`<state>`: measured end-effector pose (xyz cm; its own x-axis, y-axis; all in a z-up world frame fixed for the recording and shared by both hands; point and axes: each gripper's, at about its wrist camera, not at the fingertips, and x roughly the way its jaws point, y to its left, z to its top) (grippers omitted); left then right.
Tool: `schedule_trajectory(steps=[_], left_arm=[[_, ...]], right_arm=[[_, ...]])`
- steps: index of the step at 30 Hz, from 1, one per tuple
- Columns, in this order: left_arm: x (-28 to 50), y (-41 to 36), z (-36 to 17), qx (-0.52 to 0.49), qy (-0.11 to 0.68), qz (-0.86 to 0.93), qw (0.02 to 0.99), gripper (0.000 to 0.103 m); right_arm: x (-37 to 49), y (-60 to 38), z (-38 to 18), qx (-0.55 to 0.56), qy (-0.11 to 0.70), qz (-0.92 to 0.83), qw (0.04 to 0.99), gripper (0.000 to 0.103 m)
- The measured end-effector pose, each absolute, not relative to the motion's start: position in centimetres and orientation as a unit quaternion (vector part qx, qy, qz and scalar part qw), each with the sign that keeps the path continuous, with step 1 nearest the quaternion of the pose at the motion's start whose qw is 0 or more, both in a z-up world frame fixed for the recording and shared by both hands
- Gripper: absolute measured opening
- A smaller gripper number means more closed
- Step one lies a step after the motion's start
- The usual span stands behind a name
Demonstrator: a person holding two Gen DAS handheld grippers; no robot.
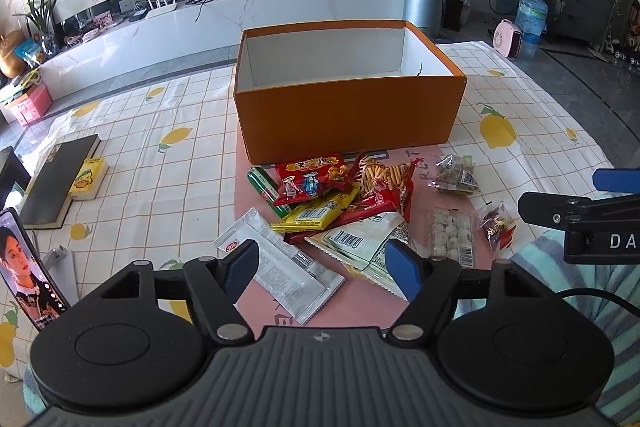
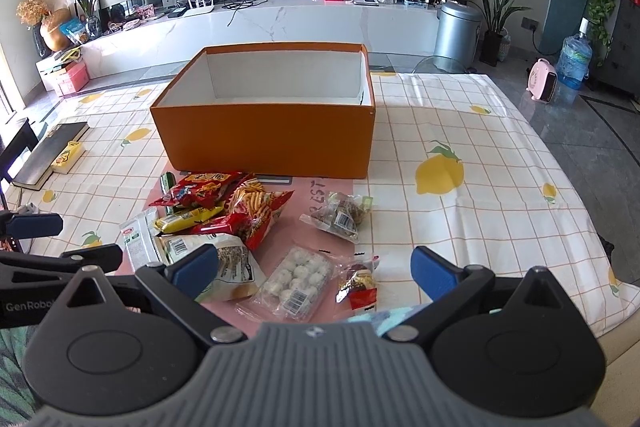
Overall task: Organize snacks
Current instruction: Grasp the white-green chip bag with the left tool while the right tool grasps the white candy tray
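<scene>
An open orange box (image 1: pixel 348 115) (image 2: pixel 264 143) with a white, empty inside stands on the lemon-print tablecloth. In front of it lies a pile of snacks: a red packet (image 1: pixel 312 179), a yellow packet (image 1: pixel 316 213), a bag of stick snacks (image 2: pixel 252 203), a white-green bag (image 1: pixel 360 243) and a clear flat packet (image 1: pixel 280 267). To the pile's right lie a tray of white balls (image 2: pixel 298 279), a small red-gold packet (image 2: pixel 358 287) and a clear bag of dark snacks (image 2: pixel 340 215). My left gripper (image 1: pixel 322 265) hovers open over the near packets. My right gripper (image 2: pixel 315 271) is open above the tray, holding nothing.
A dark book (image 1: pixel 60 183) with a small yellow box (image 1: pixel 88 179) beside it lies at the table's left. A phone (image 1: pixel 28 263) stands propped at the near left. The snacks rest on a pink mat (image 1: pixel 360 303). The table's right edge drops to a grey floor.
</scene>
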<state>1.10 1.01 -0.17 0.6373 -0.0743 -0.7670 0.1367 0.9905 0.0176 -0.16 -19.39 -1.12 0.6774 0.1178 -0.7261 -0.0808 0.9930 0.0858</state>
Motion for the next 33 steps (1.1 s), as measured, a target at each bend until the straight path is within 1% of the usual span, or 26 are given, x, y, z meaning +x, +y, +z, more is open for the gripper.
schedule_trajectory(steps=[1,2,4,5,7,9,15,19,21,24,26,30,33], left_arm=[[1.3,1.2,-0.3,0.029,0.424,-0.062,0.903,0.078],[1.5,1.2,-0.5,0.023,0.427,-0.068,0.901,0.074],[1.8,1.0,-0.9,0.018,0.433,-0.084,0.897,0.071],[1.9,0.9,-1.1,0.015,0.435,-0.09,0.896,0.071],[2.3,0.8,-1.7,0.001,0.442,-0.098,0.892,0.071],[2.8,0.6,-2.4,-0.011,0.45,-0.103,0.887,0.072],[4.3,0.3,-4.9,-0.029,0.464,-0.121,0.877,0.073],[5.1,0.5,-6.4,-0.042,0.474,-0.124,0.871,0.073],[5.5,0.7,-7.0,-0.051,0.479,-0.126,0.867,0.074],[6.1,0.9,-7.8,-0.063,0.483,-0.128,0.864,0.079],[6.5,1.1,-8.2,-0.075,0.484,-0.131,0.862,0.085],[7.4,1.3,-8.9,-0.096,0.488,-0.136,0.857,0.087],[7.9,1.5,-9.4,-0.109,0.49,-0.135,0.854,0.087]], right_arm=[[0.2,-19.7,-1.4,0.03,0.403,0.056,0.913,0.098],[0.5,-20.0,-1.8,0.035,0.408,0.057,0.91,0.094],[1.2,-20.3,-2.6,0.037,0.422,0.056,0.904,0.085],[1.4,-20.5,-3.0,0.037,0.428,0.056,0.901,0.082],[1.9,-20.6,-4.0,0.044,0.441,0.055,0.895,0.081],[2.4,-20.6,-5.1,0.055,0.454,0.062,0.887,0.078],[3.7,-19.5,-7.5,0.061,0.473,0.072,0.876,0.079],[5.2,-19.0,-8.9,0.087,0.494,0.094,0.86,0.077],[5.9,-18.7,-9.9,0.089,0.506,0.093,0.853,0.074],[6.6,-18.5,-11.1,0.094,0.517,0.089,0.846,0.073],[7.1,-18.5,-11.6,0.1,0.523,0.088,0.842,0.073],[8.0,-18.5,-12.7,0.113,0.537,0.089,0.831,0.077],[8.4,-18.5,-13.1,0.121,0.542,0.093,0.826,0.077]])
